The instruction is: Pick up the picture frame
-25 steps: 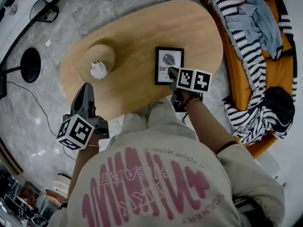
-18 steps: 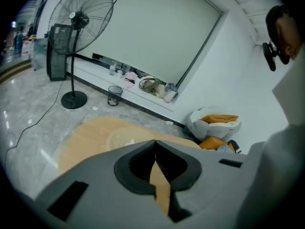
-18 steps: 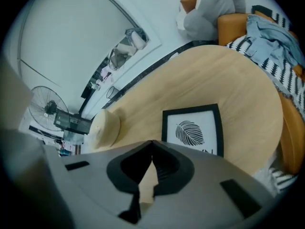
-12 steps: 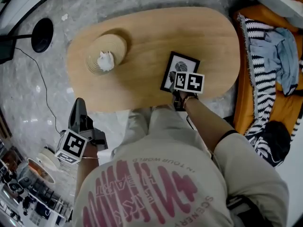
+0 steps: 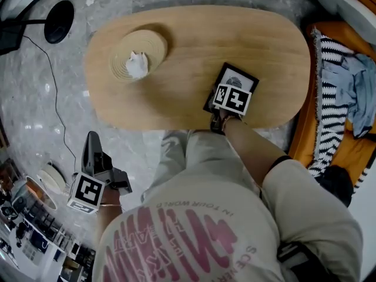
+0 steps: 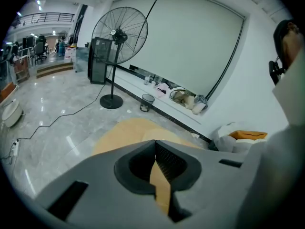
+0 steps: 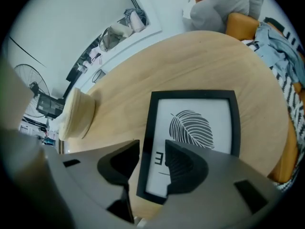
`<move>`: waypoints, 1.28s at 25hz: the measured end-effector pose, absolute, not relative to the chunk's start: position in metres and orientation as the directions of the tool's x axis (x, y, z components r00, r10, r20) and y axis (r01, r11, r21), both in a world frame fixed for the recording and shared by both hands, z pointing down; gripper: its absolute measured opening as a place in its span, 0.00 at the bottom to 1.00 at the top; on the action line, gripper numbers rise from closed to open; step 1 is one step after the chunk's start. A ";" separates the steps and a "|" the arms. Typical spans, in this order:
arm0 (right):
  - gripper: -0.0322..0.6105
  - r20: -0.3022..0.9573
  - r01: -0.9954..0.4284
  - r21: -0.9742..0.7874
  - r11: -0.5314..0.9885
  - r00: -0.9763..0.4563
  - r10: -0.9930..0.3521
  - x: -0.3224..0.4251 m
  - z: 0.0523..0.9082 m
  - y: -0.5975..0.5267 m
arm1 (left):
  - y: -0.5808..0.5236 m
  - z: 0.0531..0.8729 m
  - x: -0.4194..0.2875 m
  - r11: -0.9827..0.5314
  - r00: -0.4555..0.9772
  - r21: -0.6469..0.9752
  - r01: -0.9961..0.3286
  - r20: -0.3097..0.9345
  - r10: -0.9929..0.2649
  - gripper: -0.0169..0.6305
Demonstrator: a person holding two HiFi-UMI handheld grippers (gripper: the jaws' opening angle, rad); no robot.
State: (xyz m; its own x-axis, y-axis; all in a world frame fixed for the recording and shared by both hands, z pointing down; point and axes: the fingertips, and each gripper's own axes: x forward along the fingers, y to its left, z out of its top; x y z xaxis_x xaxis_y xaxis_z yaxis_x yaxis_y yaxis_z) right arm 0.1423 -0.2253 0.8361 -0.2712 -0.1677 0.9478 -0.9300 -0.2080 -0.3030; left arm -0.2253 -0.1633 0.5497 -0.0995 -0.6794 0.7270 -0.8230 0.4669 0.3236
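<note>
The black picture frame [image 5: 239, 79] with a leaf print lies flat on the oval wooden table [image 5: 194, 34], near its front right edge. My right gripper [image 5: 226, 101] points steeply down over the frame's near end, and its marker cube covers that part. In the right gripper view the frame [image 7: 198, 123] fills the centre. The right gripper [image 7: 151, 147] has its jaws opening, astride the frame's left bar, with the pads not pressing on it. My left gripper [image 5: 92, 140] hangs over the floor, left of the table. In the left gripper view the left gripper [image 6: 155, 144] is shut and empty.
A round woven mat [image 5: 140, 54] with a small white object sits on the table's left part. An orange sofa with a striped blanket [image 5: 338, 75] stands at the right. A standing fan [image 6: 119, 32] and its cable are on the stone floor. Cluttered shelves [image 5: 29, 234] are at lower left.
My right gripper has come down onto the frame's near end. My left gripper has drifted away from the table's edge, out over the floor.
</note>
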 end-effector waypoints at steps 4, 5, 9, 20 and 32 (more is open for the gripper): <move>0.37 0.975 -0.956 -0.198 -0.217 -0.170 -0.142 0.138 0.838 -0.228 | -0.168 0.557 -0.218 0.431 -0.063 0.345 -0.834 0.715 -0.696 0.03; 0.36 0.983 -0.961 -0.163 -0.224 -0.137 -0.125 0.138 0.839 -0.227 | -0.169 0.557 -0.217 0.427 -0.060 0.345 -0.836 0.716 -0.696 0.03; 0.31 0.999 -0.974 -0.028 -0.226 -0.017 -0.051 0.140 0.844 -0.231 | -0.178 0.558 -0.208 0.407 -0.040 0.357 -0.841 0.709 -0.704 0.03; 0.30 0.999 -0.983 0.008 -0.186 0.015 -0.036 0.145 0.843 -0.231 | -0.177 0.553 -0.207 0.411 -0.041 0.376 -0.831 0.695 -0.718 0.03; 0.20 0.992 -0.992 0.078 -0.103 0.087 -0.091 0.155 0.842 -0.210 | -0.148 0.566 -0.217 0.366 0.008 0.391 -0.844 0.693 -0.721 0.03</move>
State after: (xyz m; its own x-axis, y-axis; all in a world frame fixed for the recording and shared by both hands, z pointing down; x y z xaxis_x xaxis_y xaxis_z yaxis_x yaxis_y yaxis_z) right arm 0.1551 -0.2098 0.8418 0.0872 -0.0912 0.9920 -0.9916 -0.1034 0.0776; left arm -0.2168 -0.1481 0.5660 0.0082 -0.7210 0.6929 -0.8443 0.3663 0.3911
